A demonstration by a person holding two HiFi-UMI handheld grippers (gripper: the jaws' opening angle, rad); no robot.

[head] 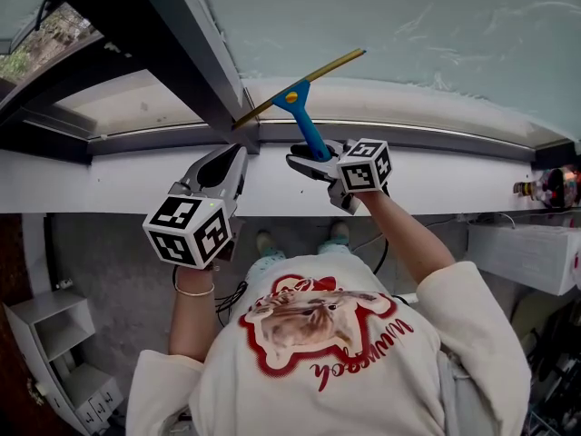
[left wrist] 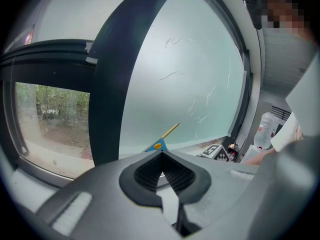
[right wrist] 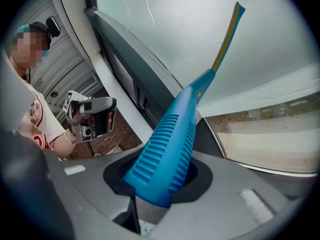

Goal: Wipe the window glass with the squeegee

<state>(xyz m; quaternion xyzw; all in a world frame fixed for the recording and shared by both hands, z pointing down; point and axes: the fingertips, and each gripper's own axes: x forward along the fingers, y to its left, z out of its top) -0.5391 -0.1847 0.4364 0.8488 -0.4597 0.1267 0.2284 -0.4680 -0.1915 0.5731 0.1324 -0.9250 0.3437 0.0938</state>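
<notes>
Right gripper (head: 311, 159) clamps the squeegee (head: 304, 116), left gripper (head: 234, 157) closed empty; blade's left end, upper centre, may snag the mullion (head: 182, 34).

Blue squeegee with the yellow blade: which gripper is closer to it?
Right. The right gripper is shut on the handle of the blue squeegee; the left gripper, shut and empty, sits apart to its left.
</notes>
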